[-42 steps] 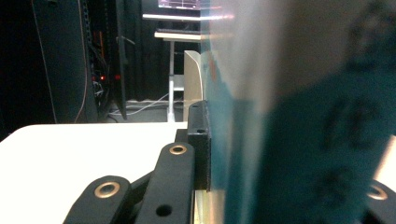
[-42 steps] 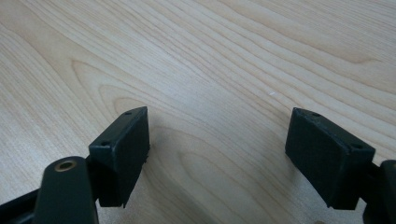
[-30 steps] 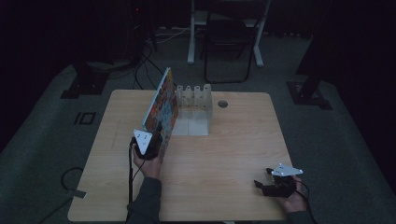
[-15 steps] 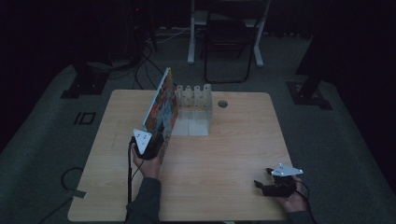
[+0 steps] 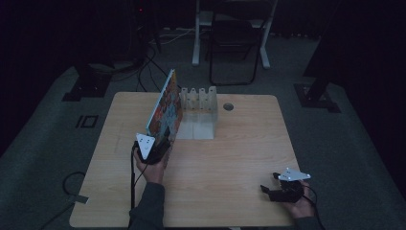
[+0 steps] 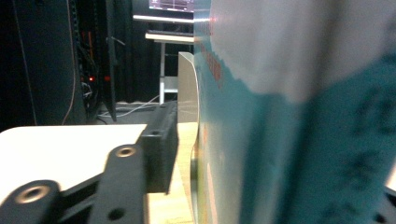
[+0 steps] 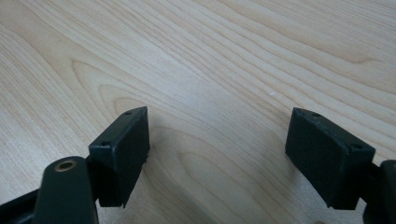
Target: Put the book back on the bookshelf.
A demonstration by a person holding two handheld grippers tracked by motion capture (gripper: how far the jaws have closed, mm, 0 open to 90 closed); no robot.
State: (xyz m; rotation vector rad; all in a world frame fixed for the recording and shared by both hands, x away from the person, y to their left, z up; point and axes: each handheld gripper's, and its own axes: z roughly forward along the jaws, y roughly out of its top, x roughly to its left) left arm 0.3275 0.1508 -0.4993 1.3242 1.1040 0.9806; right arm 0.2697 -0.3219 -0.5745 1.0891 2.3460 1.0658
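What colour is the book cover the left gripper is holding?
The book is mostly teal with a white patch on top, clearest in the left gripper view; the high view shows a multicoloured front.

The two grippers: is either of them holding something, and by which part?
The left gripper holds the upright book by its lower near corner, jaws on both faces. The right gripper is open above the table, holding nothing.

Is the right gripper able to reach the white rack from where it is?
Probably yes. The right gripper sits open and empty near the table's front edge, with bare wood between it and the white rack. The book, held upright by the left gripper, stands off to the side.
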